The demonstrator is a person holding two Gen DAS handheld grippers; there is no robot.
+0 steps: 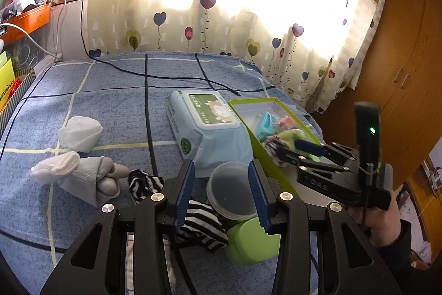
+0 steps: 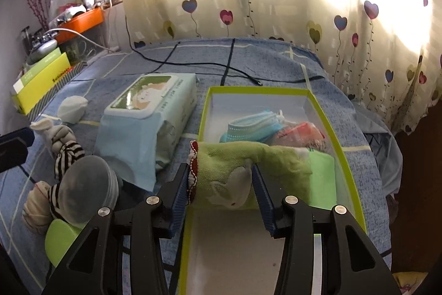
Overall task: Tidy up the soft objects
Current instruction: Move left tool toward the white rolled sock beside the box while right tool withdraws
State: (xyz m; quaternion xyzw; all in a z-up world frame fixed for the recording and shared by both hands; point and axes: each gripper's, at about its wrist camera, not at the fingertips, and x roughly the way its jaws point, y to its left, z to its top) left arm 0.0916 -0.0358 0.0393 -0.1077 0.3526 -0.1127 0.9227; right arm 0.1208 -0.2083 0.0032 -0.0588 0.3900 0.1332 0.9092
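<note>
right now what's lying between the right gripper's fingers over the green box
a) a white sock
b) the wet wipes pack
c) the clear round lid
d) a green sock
d: the green sock lies between the right gripper fingers, draped over the green box.

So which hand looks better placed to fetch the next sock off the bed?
Probably the left. Its gripper hangs open over the striped sock and near the grey socks, while the right gripper is at the green box with the green sock.
</note>
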